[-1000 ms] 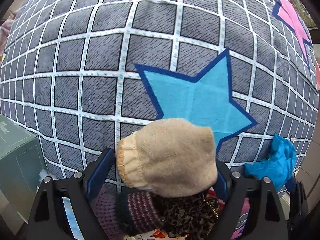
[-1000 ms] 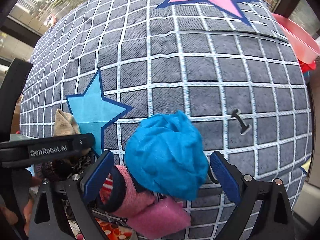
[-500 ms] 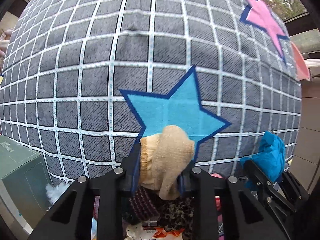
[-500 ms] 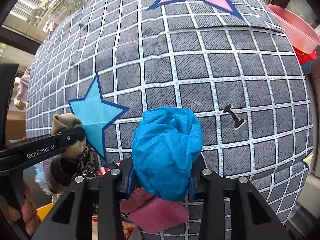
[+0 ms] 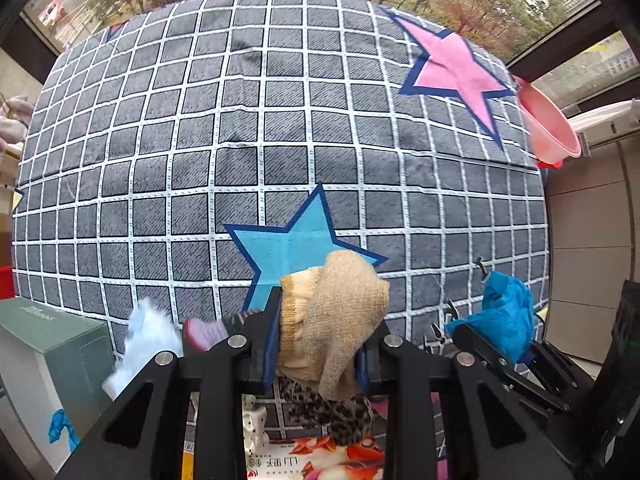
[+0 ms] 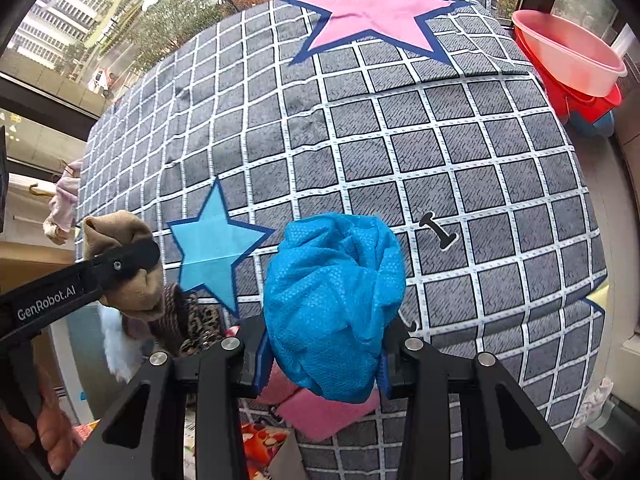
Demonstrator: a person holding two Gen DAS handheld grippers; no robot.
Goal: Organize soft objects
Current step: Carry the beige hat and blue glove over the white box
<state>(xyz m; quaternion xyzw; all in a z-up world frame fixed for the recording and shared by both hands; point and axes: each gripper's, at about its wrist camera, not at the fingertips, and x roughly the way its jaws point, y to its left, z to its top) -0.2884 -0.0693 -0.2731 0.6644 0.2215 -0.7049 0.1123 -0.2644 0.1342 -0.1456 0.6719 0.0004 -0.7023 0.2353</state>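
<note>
Above the checked blanket, the left gripper pinches a beige sock and the right gripper clamps a blue cloth — lift both clear of the pile before carrying them apart.

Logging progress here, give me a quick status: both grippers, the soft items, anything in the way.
Left gripper shut on beige sock. Right gripper shut on blue cloth. Both lifted off the pile at the grid blanket's near edge. Nothing blocking.
</note>
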